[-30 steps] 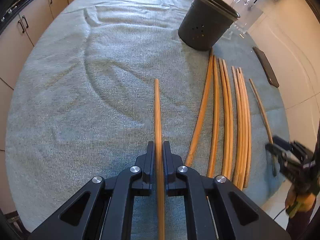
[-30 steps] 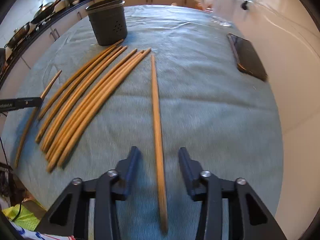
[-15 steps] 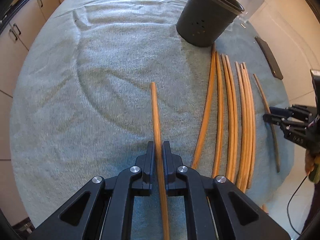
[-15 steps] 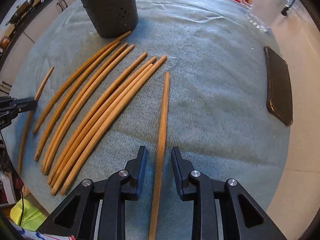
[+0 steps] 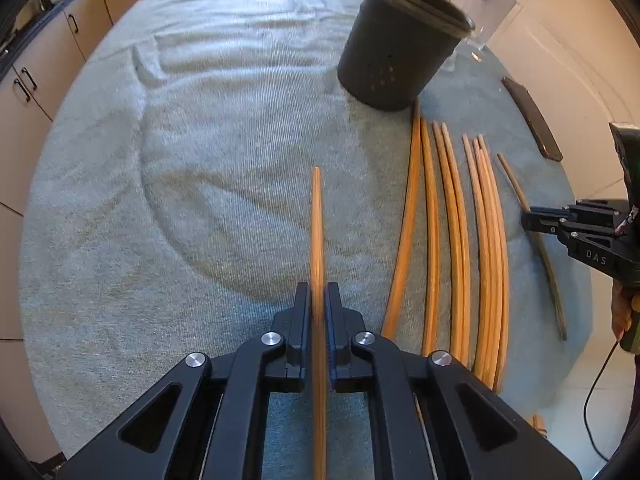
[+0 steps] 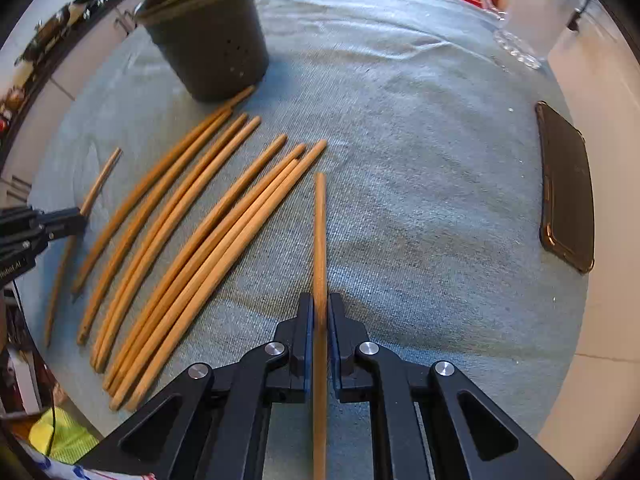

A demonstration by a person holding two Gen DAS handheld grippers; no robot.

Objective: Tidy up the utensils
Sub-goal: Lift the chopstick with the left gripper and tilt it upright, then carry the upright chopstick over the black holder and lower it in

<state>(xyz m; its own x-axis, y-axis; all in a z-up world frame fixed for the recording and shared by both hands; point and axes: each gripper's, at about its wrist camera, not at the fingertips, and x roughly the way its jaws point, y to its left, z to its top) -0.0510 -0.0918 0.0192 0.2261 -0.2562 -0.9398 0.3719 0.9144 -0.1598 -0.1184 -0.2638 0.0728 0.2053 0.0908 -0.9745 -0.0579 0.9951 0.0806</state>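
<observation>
Right wrist view: the right gripper (image 6: 319,320) has just been closing and now pinches a wooden chopstick (image 6: 319,240) running straight ahead between its pads. The left gripper (image 5: 318,312) likewise clamps its own chopstick (image 5: 316,232). Both sticks look picked, so the step in hand seems to be carrying them to the dark holder (image 6: 208,44), ahead and to the left of the right gripper; each would need tipping upright over its rim. The row of loose chopsticks (image 6: 192,240) lies just left on the towel (image 6: 420,220); a phone (image 6: 566,188) is well off right.
</observation>
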